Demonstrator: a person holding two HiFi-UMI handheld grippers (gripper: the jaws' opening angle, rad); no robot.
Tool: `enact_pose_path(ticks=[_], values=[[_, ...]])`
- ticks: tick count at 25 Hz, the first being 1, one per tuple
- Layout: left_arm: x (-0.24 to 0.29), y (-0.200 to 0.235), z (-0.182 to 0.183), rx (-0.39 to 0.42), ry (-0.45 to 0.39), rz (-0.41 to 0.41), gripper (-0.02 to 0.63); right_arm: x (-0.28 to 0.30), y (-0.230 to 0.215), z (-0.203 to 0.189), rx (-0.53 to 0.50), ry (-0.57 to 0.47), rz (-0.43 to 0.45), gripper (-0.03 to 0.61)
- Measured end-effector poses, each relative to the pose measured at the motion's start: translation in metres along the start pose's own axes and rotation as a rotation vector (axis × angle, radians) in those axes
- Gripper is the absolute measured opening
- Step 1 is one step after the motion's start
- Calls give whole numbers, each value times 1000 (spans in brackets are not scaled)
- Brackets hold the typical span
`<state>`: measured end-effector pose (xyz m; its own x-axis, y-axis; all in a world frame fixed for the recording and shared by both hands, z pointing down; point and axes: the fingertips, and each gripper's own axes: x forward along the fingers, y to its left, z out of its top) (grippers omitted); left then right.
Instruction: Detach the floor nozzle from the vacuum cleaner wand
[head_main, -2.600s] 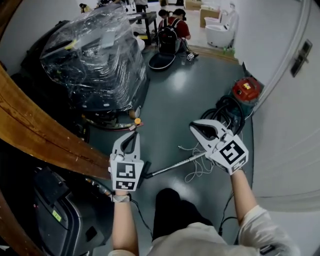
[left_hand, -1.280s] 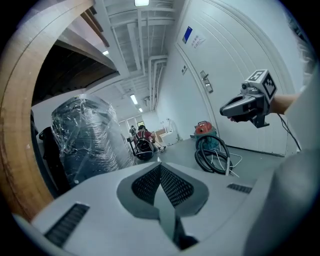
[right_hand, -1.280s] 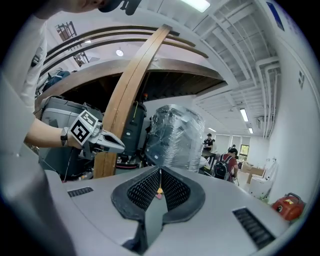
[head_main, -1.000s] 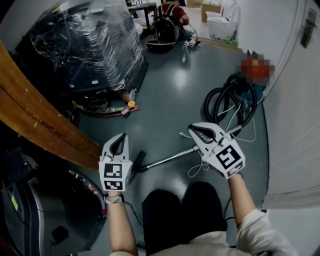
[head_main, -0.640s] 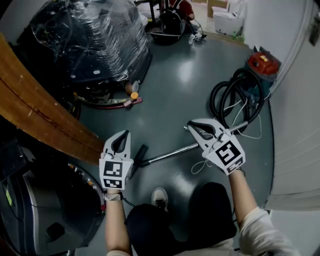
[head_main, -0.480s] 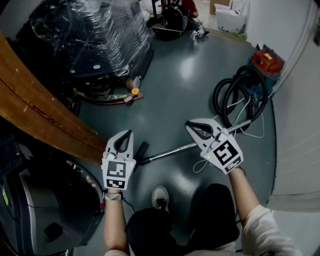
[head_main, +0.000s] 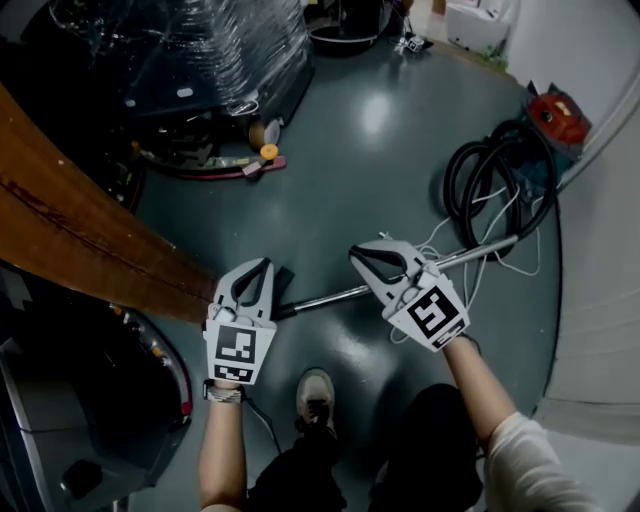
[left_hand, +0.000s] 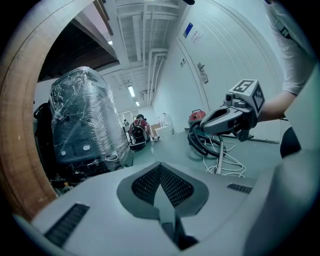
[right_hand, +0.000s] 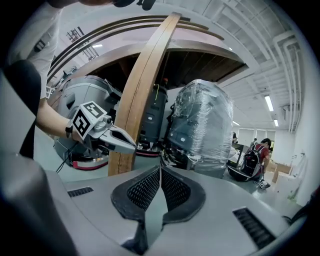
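Note:
A metal vacuum wand (head_main: 340, 294) lies on the grey floor and runs up right toward a black hose coil (head_main: 500, 175) and a red vacuum cleaner (head_main: 556, 110). Its black floor nozzle (head_main: 284, 281) shows at the wand's left end, partly hidden by my left gripper (head_main: 265, 263). That gripper is shut and empty, just left of the nozzle. My right gripper (head_main: 356, 253) is also shut and empty, hanging over the middle of the wand. In the left gripper view the jaws (left_hand: 160, 167) meet, with the right gripper (left_hand: 235, 114) ahead. The right gripper view shows its closed jaws (right_hand: 160, 171) and the left gripper (right_hand: 102, 131).
A plastic-wrapped machine (head_main: 190, 50) stands at the back left, with a curved wooden beam (head_main: 80, 250) in front of it. White cable (head_main: 440, 240) loops beside the wand. A small orange object (head_main: 268, 152) lies by the machine. The person's shoe (head_main: 316, 395) is below the wand. A white wall (head_main: 610, 250) is on the right.
Both grippers have sunk toward the floor and now sit close over the wand, the left one by the nozzle. The person has crouched, and a shoe has come into view.

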<state>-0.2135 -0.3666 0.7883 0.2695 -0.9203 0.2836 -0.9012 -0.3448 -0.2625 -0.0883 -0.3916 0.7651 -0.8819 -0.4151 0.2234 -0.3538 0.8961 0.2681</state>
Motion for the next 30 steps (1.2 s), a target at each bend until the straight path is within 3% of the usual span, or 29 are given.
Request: enact_pose_path(ticks=[11, 20, 25, 30], values=[[22, -8, -60, -39, 26, -35, 2, 43, 11, -57, 33, 68, 85, 31], [38, -6, -100, -11, 100, -24, 2, 83, 4, -79, 156, 54, 54, 31], [44, -1, -115, -59, 85, 2, 2, 99, 15, -96, 154, 72, 90, 31], [49, -7, -141, -53, 147, -23, 2, 104, 29, -131, 146, 134, 154, 31]])
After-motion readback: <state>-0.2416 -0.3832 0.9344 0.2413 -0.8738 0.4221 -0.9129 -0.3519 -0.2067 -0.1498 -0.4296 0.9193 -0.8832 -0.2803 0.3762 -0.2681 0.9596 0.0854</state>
